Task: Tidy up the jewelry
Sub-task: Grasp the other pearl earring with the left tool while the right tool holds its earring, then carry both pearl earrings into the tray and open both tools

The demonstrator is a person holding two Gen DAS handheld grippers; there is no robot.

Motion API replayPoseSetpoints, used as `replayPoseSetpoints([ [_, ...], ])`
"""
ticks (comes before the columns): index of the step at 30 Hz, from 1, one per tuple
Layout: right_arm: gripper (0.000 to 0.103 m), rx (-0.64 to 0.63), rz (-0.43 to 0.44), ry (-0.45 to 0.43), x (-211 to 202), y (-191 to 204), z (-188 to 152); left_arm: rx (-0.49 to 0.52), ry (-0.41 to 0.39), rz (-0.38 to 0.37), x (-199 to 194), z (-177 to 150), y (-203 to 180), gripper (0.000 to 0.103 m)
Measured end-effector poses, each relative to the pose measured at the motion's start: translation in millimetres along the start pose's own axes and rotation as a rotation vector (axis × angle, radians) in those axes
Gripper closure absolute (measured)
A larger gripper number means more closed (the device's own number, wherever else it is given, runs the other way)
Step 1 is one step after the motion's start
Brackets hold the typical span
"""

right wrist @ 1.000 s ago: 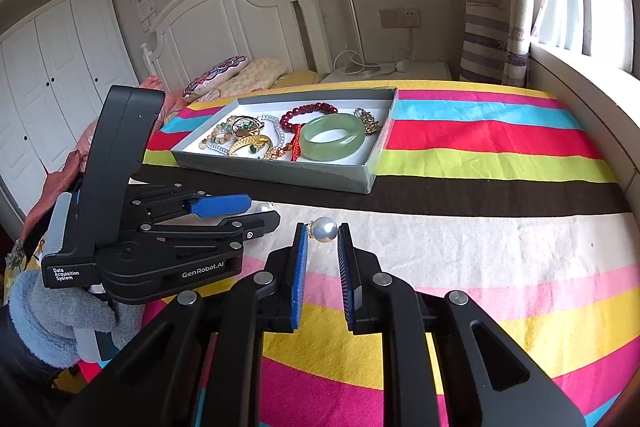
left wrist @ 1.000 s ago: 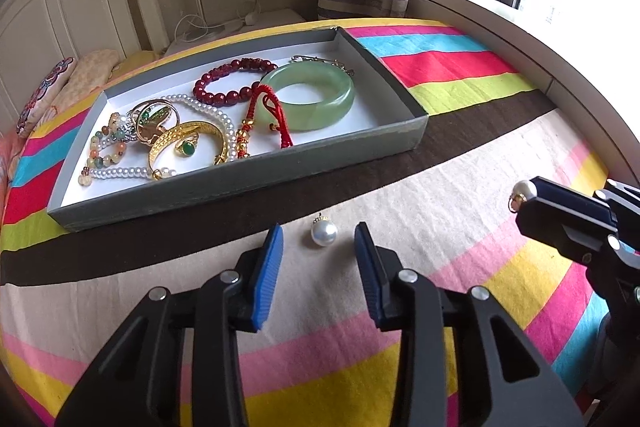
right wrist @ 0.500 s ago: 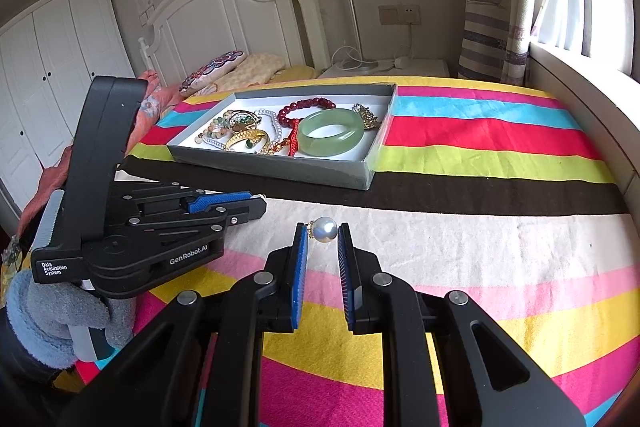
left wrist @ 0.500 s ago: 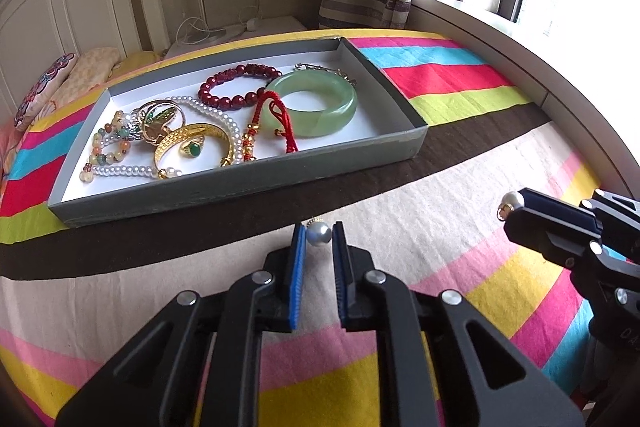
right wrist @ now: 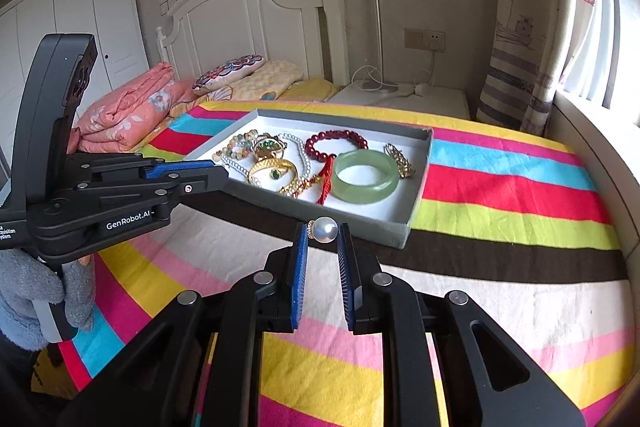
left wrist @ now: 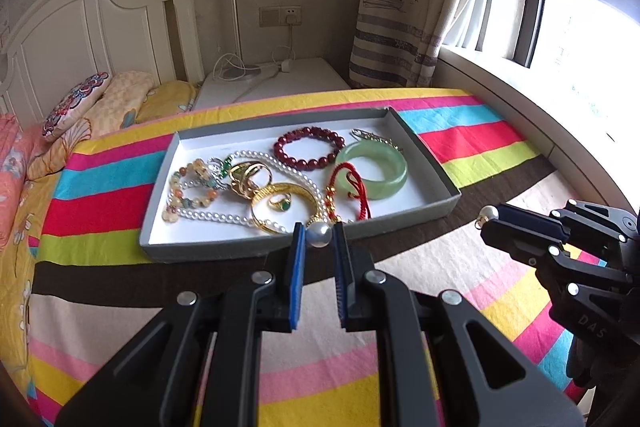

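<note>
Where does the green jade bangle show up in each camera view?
Left wrist view: the green jade bangle lies at the right end of the grey tray, above and right of centre.
Right wrist view: the bangle sits near the picture's centre, at the tray's near right.
Shared landmark: the dark red bead bracelet just behind it.

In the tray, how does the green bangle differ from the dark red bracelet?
The green bangle is one solid, thick, pale translucent ring; the dark red bracelet is a loop of many small round beads. The bangle lies nearer the tray's front wall, the bracelet behind it. Both lie flat.
</note>
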State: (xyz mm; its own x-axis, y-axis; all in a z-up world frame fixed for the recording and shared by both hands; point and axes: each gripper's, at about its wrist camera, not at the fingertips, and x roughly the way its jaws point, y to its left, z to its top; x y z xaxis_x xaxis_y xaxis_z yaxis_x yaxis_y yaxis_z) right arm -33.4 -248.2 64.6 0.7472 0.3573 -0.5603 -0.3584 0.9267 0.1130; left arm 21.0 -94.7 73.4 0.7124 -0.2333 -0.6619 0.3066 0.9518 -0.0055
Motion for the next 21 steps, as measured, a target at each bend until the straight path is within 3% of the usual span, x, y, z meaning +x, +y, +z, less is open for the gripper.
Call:
replayPoseSetpoints([
  [10,0.087,-0.037,0.038,-0.023,30.5,6.3,41.6,-0.020,-0.029,0.036,11.3,42.7,20.2,0.090],
  [21,0.087,-0.069,0.016,0.024,87.6,-4.5,79.4,-0.066,0.000,-0.002,58.9,83.0,35.6,0.090],
])
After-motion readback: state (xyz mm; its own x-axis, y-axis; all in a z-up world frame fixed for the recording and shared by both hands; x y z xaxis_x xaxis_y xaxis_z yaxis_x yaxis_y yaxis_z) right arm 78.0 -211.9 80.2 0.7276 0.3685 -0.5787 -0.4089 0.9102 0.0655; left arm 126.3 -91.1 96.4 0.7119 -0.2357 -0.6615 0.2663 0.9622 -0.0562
